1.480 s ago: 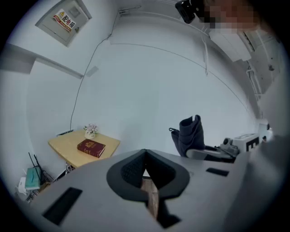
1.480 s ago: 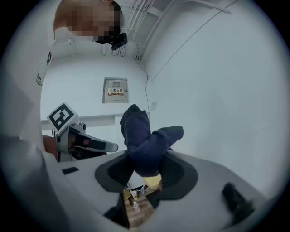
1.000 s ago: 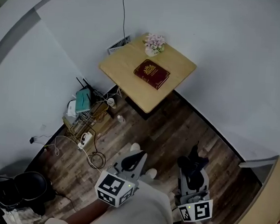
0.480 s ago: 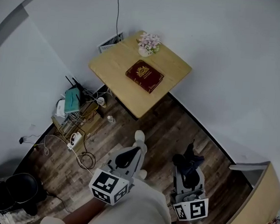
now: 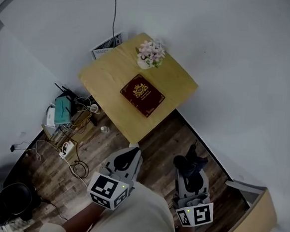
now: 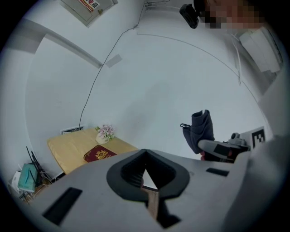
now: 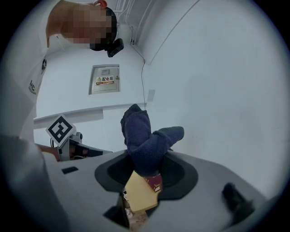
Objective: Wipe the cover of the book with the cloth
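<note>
Right now you have two grippers low in the head view, both held over the wooden floor and well apart from the one table. Your right gripper is clenched on the one dark blue cloth, which bunches up out of its jaws. Your left gripper holds nothing, and its jaws are drawn together at the tips. One dark red book with a gold emblem lies flat, cover up, near the middle of the table, and neither gripper touches it. One small pot of pink flowers stands just beyond the book, near the table's far edge. On the floor beside the table lies one tangle of cables.
</note>
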Demonstrator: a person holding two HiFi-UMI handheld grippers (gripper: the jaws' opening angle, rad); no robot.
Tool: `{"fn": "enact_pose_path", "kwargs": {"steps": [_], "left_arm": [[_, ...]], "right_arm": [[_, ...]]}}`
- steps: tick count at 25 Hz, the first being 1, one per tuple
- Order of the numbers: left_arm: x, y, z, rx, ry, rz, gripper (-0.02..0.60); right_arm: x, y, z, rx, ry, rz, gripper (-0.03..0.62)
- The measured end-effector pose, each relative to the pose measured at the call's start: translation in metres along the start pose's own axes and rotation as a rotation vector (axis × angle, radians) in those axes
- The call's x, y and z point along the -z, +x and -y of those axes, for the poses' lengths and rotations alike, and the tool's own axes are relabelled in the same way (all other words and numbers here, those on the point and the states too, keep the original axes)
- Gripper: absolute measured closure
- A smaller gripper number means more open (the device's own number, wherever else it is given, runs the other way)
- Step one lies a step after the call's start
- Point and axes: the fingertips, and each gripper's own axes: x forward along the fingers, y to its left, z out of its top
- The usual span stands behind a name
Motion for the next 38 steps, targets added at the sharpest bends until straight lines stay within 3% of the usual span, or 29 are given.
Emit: {"fn": "enact_pose_path", "kwargs": {"steps": [7, 12, 24, 30, 38], "left_arm": [[-0.054, 0.063, -0.064, -0.041, -0.011, 0.001, 0.575], [-0.07, 0.088, -0.099, -0.092, -0.026, -0.004, 0.575], [-0.056, 0.147, -0.174, -0.274, -0.115, -0.082, 0.575], [-0.034, 0.174, -0.214, -0.33, -0.166, -0.124, 0.575], [0.012, 0.202, -0.253, -0.347, -0.163, -0.202, 0.575]], "right_arm": [[-0.023, 0.108, 0.033, -0.061, -0.046, -0.04, 0.433], [-0.025, 0.166, 0.039, -0.134, -0.036, -0.075, 0.433], [0.014, 0.271, 0.046, -0.367, -0.091, -0.242, 0.433], [0.046, 0.312, 0.049, -0.402, -0.092, -0.299, 0.433], [0.098, 0.354, 0.056, -0.344, -0.115, -0.397, 0.434]]}}
